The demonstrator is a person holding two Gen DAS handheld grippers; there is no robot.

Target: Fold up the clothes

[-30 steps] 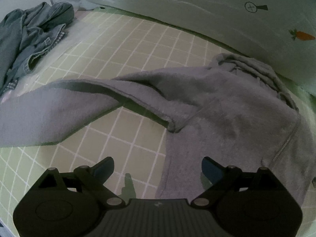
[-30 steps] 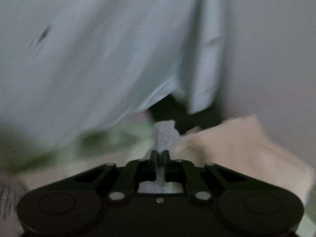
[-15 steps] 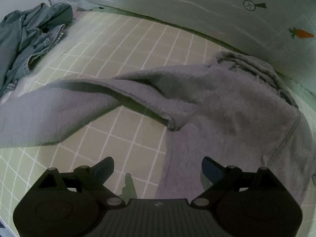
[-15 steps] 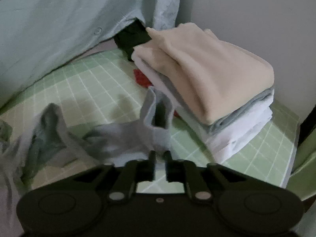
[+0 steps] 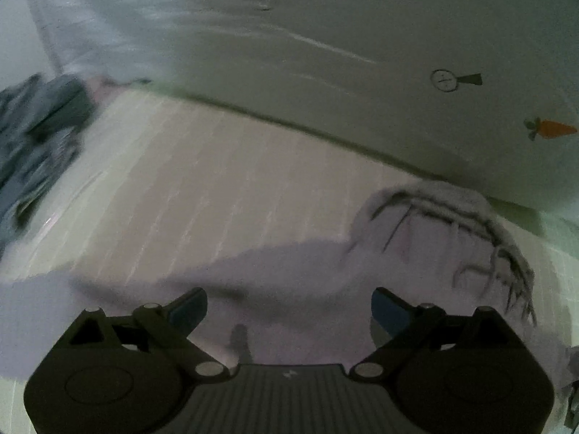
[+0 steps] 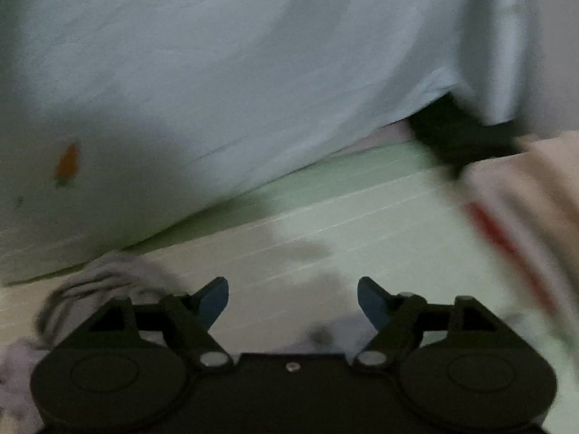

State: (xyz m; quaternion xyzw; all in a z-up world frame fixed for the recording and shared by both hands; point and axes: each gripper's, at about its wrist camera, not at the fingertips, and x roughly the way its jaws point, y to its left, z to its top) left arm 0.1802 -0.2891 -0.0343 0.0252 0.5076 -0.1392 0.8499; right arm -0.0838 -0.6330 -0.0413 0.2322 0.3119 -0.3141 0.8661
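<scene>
Hovering low over grey garment (image 5: 325, 271), left hand-held gripper (image 5: 289, 307) and right hand-held gripper (image 6: 293, 298) both released.

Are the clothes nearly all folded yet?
Not yet. Some are done: a folded pile sits at the right. Nothing is in hand; the left claw and right claw are both open. The grey top and denim heap remain.
</scene>
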